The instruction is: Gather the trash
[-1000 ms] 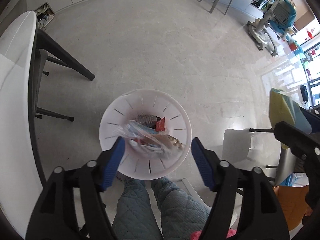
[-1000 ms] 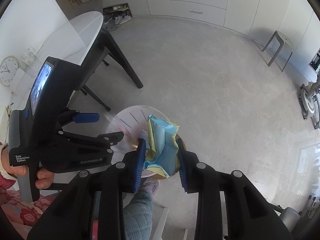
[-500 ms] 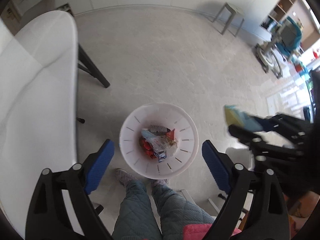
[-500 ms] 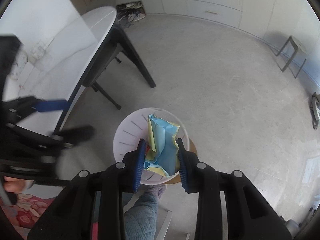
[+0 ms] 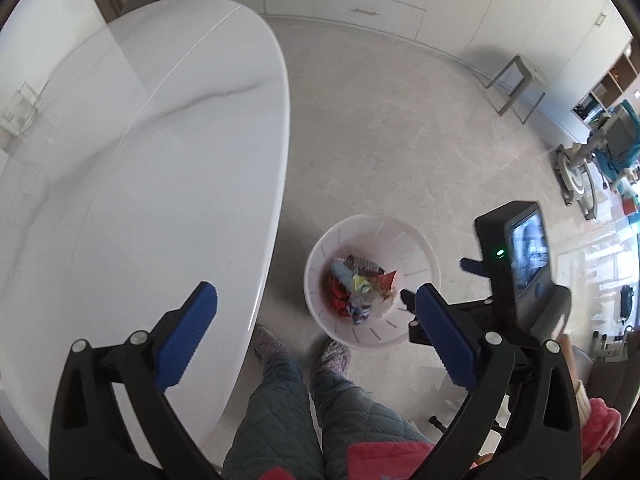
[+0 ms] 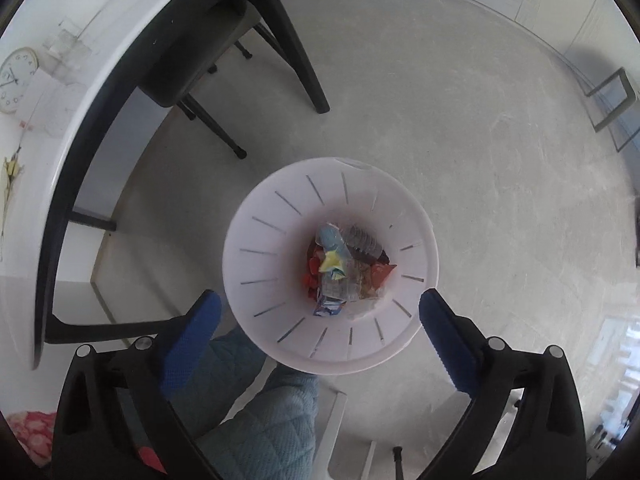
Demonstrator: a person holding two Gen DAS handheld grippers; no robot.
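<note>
The right gripper [image 6: 320,332] hangs above the round white slotted plastic bin [image 6: 256,240], its blue-padded jaws opening with nothing between them. The crumpled yellow-and-blue wrapper [image 6: 334,258] lies inside among other litter. The left gripper [image 5: 316,328] is opening too, empty, beside the white oval table [image 5: 160,160].

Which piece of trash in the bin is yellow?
The crumpled wrapper at the middle of the pile in the white bin; the pieces around it are red, blue or clear.

The bin's [image 6: 256,240] near rim is cut by the right gripper's fingers [image 6: 444,340]; the wrappers [image 6: 340,268] at its bottom cannot be identified.
</note>
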